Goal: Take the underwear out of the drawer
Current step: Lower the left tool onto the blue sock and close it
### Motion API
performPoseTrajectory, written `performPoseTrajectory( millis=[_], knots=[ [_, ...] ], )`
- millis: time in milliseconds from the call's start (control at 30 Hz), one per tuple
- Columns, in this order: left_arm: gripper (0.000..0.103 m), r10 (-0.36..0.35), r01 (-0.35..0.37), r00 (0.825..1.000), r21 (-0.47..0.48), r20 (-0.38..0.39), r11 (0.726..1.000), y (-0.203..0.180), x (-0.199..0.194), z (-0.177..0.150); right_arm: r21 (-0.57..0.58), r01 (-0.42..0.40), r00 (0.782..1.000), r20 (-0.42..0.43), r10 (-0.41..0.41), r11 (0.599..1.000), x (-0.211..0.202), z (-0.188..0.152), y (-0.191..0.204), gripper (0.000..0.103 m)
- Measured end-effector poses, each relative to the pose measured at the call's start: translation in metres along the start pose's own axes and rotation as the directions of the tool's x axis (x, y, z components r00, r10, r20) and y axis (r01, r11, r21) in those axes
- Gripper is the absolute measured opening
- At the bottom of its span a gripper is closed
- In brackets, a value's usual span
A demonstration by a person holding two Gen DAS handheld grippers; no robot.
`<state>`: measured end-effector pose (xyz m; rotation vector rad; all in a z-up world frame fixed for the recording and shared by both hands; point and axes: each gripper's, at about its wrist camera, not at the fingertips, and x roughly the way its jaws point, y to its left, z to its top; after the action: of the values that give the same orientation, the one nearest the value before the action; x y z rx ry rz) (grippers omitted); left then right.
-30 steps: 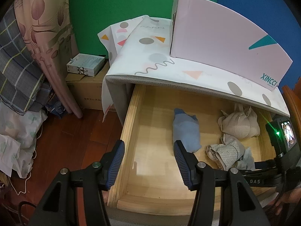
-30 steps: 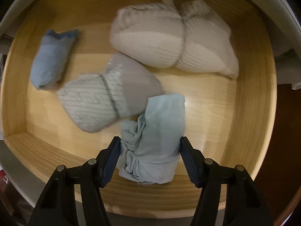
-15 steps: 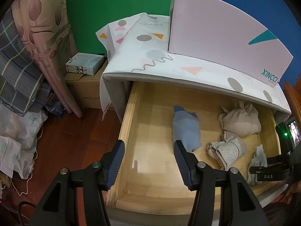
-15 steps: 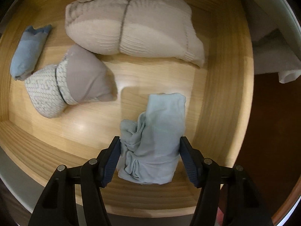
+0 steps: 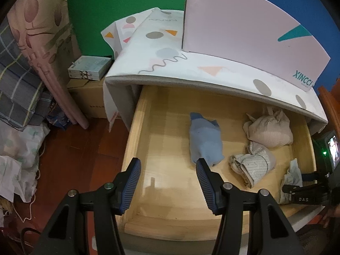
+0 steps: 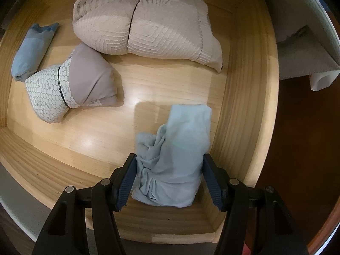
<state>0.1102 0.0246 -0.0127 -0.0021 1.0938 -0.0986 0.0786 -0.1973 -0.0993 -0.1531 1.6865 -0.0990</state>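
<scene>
**Lift the pale blue piece straight up**

Already the pale blue underwear (image 6: 172,159) sits between the right gripper (image 6: 169,178) pads, which press its bunched sides, at the drawer's (image 6: 250,106) near right corner. Judged from this, the grip holds; raise it straight up, clear of the drawer's front wall, without dragging. Beyond it lie the grey bundle (image 6: 70,89), the beige bundle (image 6: 146,25) and the blue roll (image 6: 31,48), well apart. The left gripper (image 5: 167,182) hangs half open and empty over the drawer's left side.
</scene>
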Motion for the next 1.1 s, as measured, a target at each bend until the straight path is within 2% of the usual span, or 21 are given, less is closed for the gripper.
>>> performPoseTrajectory(
  millis=[133,267,367,567,633,800,967,1100],
  knots=[
    [0.055,-0.05,0.051,0.999,0.026,-0.012,0.998,-0.007,0.004,0.005,-0.004,-0.005,1.0,0.003,0.005,1.0,0.004,-0.001,-0.009,0.059],
    [0.055,-0.059,0.06,0.998,0.058,-0.021,0.997,-0.019,0.012,0.015,-0.005,-0.013,1.0,0.005,0.014,1.0,0.004,-0.001,-0.013,0.06],
    [0.055,-0.095,0.099,0.993,0.046,-0.067,0.994,-0.026,0.025,0.026,-0.007,-0.02,1.0,0.007,0.02,1.0,0.004,-0.002,-0.013,0.06],
    [0.055,-0.106,0.12,0.983,0.091,-0.151,0.989,-0.047,0.054,0.035,-0.006,-0.027,1.0,0.009,0.027,1.0,0.002,-0.001,-0.015,0.061],
    [0.055,-0.1,0.117,0.98,0.094,-0.171,0.989,-0.052,0.063,0.037,-0.005,-0.029,1.0,0.009,0.029,1.0,0.001,-0.001,-0.016,0.061],
    [0.055,-0.102,0.126,0.96,0.076,-0.261,0.989,-0.064,0.088,0.041,-0.006,-0.026,1.0,0.005,0.026,1.0,-0.005,0.002,-0.022,0.061],
    [0.055,-0.048,0.071,0.953,0.067,-0.299,0.995,-0.072,0.103,0.043,0.004,-0.028,1.0,0.0,0.028,1.0,-0.005,0.005,-0.021,0.061],
    [0.055,-0.036,0.048,0.943,0.029,-0.332,0.998,-0.072,0.114,0.045,0.007,-0.026,1.0,-0.003,0.026,1.0,-0.005,0.005,-0.02,0.061]
  ],
)
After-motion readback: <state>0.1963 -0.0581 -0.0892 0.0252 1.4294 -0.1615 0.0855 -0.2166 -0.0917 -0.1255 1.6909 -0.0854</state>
